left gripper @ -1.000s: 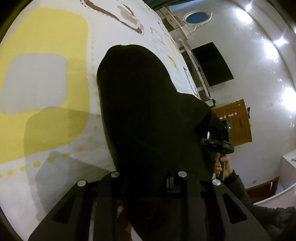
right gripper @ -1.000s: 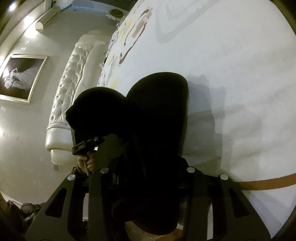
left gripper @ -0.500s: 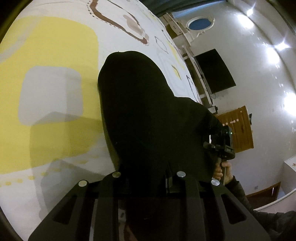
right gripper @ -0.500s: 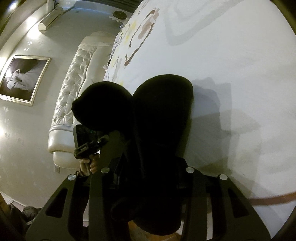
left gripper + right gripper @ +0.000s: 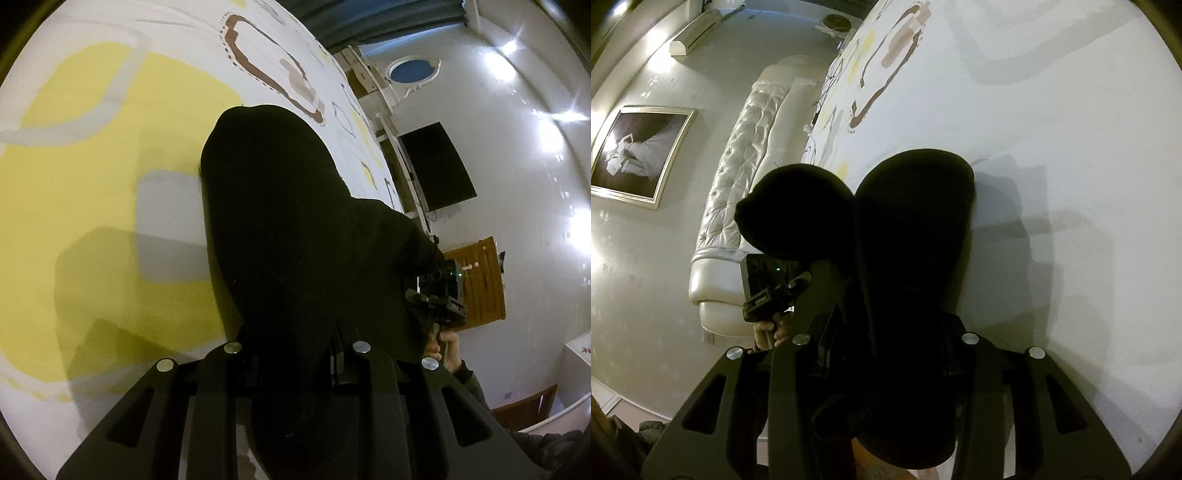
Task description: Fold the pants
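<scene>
Now black pants (image 5: 295, 236) drape bunched from both hand-held grippers.

Ahead of the left tongs spreads a white bedspread (image 5: 110, 258) printed with yellow patches, grey bands and brown outlines. To their right, past the bed's edge, a dark television (image 5: 436, 166) hangs on a pale grey wall (image 5: 517, 147), with a round blue-centred ornament (image 5: 412, 70) above it and a wooden door (image 5: 480, 280) lower down. Bright ceiling lights (image 5: 509, 46) glare near the top. To the left of the right tongs stands a tufted cream headboard (image 5: 738, 177), beside it a framed dark picture (image 5: 639, 151), and above, an air conditioner (image 5: 698, 33).
</scene>
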The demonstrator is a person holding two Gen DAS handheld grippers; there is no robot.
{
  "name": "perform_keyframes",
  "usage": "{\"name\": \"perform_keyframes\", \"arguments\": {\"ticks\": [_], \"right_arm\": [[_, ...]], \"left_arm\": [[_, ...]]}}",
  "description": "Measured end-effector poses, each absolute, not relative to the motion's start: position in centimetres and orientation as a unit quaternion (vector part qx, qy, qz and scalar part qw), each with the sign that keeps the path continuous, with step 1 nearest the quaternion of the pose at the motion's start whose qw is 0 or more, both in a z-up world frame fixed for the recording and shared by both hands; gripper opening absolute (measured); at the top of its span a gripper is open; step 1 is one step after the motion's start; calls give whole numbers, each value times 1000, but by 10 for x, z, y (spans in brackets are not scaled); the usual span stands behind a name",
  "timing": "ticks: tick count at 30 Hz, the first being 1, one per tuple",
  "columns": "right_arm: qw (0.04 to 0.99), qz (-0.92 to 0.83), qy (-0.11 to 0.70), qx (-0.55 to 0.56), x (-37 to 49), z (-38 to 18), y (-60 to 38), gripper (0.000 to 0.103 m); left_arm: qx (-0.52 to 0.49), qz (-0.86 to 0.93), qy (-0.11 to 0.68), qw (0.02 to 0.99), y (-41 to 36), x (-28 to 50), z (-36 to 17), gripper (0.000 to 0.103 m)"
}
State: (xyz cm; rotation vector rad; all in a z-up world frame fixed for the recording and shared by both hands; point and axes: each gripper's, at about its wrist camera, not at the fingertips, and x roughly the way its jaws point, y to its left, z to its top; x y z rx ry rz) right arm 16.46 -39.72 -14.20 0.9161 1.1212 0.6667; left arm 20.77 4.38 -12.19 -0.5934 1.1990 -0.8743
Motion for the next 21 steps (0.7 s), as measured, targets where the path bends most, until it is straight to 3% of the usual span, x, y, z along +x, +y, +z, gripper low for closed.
{"name": "perform_keyframes", "arguments": {"ticks": [21], "right_arm": [[696,305,504,412,189,-138,-366,38]], "left_arm": [[-291,-361,528,711,95,210,-120,23]]}}
